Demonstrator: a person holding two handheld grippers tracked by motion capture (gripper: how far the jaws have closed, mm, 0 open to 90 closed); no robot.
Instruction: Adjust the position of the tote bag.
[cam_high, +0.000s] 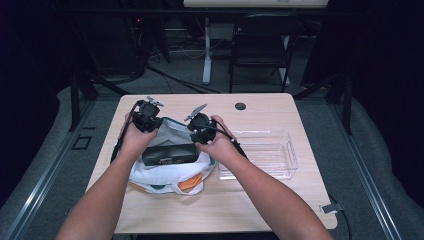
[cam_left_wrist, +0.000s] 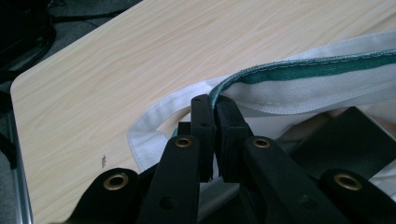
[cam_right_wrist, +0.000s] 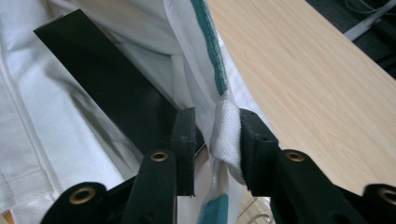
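Wooden table (cam_high: 260, 200) under both tools, carrying everything. White cloth bag (cam_high: 167, 175) slumped between them, mouth spread to keep it open. Black box (cam_high: 169, 154) lying across that mouth, just below both tools. Left gripper (cam_left_wrist: 214, 100) clenched on green-trimmed rim (cam_left_wrist: 299, 70). Right gripper (cam_right_wrist: 217, 135) loosened, jaws apart, the bag's bunched edge slack between them.

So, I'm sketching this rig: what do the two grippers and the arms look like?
Both the left gripper and the right gripper are black, each topped by a grey three-cornered plate. Their flat, blocky fingers hang on links with brass-coloured rivets. A black cable trails from the right one. The forearms are sleeveless.
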